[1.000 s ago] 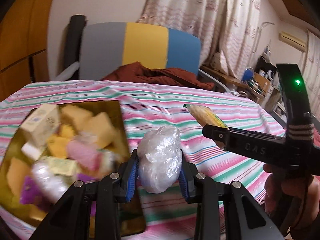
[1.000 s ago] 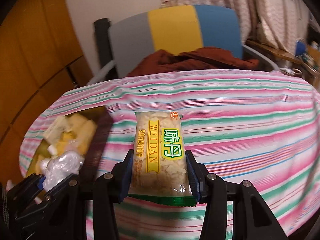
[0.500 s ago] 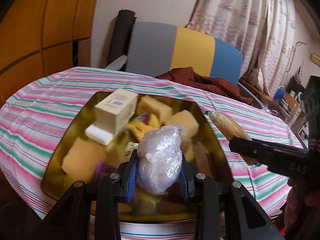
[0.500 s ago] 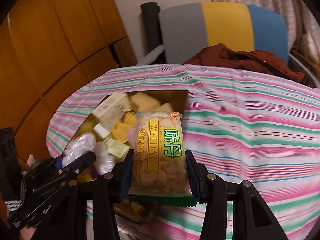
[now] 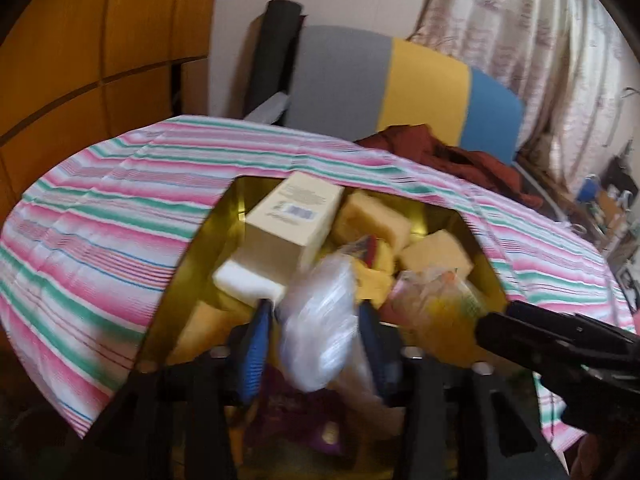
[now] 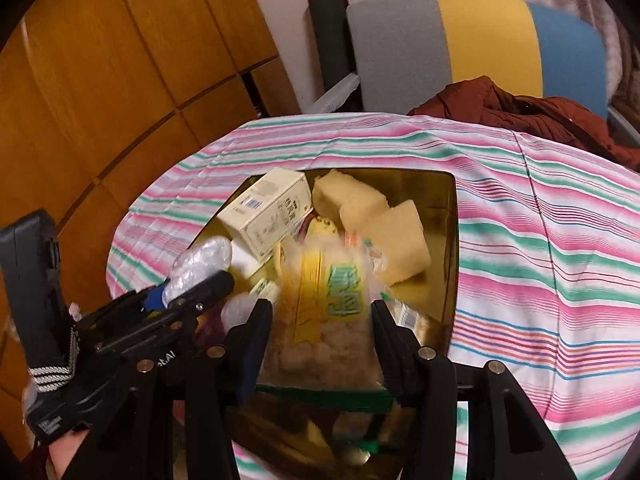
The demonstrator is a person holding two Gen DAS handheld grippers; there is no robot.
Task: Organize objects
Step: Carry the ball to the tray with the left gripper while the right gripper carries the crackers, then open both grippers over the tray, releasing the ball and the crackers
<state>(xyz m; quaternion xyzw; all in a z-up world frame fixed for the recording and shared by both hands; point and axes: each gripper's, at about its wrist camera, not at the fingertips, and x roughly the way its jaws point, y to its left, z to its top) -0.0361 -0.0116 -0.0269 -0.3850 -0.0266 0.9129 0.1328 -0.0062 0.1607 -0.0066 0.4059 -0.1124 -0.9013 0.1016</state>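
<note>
Release over the gold tin (image 5: 192,268)!
Left gripper (image 5: 310,340) and right gripper (image 6: 320,320) jaws opening, clear-wrapped bundle (image 5: 320,320) and snack packet (image 6: 328,296) dropping in.

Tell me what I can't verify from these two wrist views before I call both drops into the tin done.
- Clear plastic bundle, left wrist view: motion-blurred between the opening left gripper; contact with the pads unclear.
- Snack packet, right wrist view: blurred between the opening right gripper; whether it is free is unclear.
- Gold tin: its near rim is hidden behind both grippers.
- Items under the bundle: dark and blurred.
</note>
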